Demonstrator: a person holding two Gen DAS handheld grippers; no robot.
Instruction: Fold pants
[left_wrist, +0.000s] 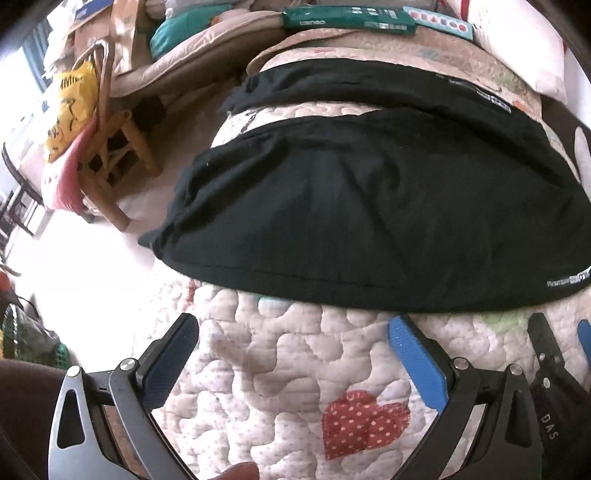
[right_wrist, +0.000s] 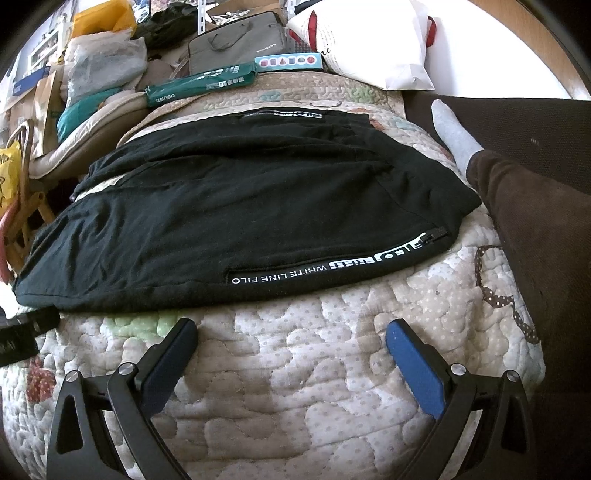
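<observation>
The left gripper (left_wrist: 293, 332) hangs just above the quilt (left_wrist: 280, 369) with its blue-padded fingers spread wide apart and nothing between them; the right gripper (right_wrist: 291, 332) sits the same way — jaws wide, empty, low over the quilt near its front edge. In the left wrist view we also see the right gripper's tip at the far right, just beside the left one.

The black pants (right_wrist: 240, 206) lie flat on the quilt just beyond both grippers, spread across it, legs running to the left and waistband toward the right. A white-lettered stripe (right_wrist: 332, 267) runs along their near edge, and we read "WHITE LINE FILO" on it. Neither gripper touches the cloth.

To the right of the pants rests a leg in brown trousers with a grey sock (right_wrist: 452, 133). Far behind lie a green box (right_wrist: 201, 86) and a white pillow (right_wrist: 369, 48) — to the left stands a wooden chair (left_wrist: 110, 166).
</observation>
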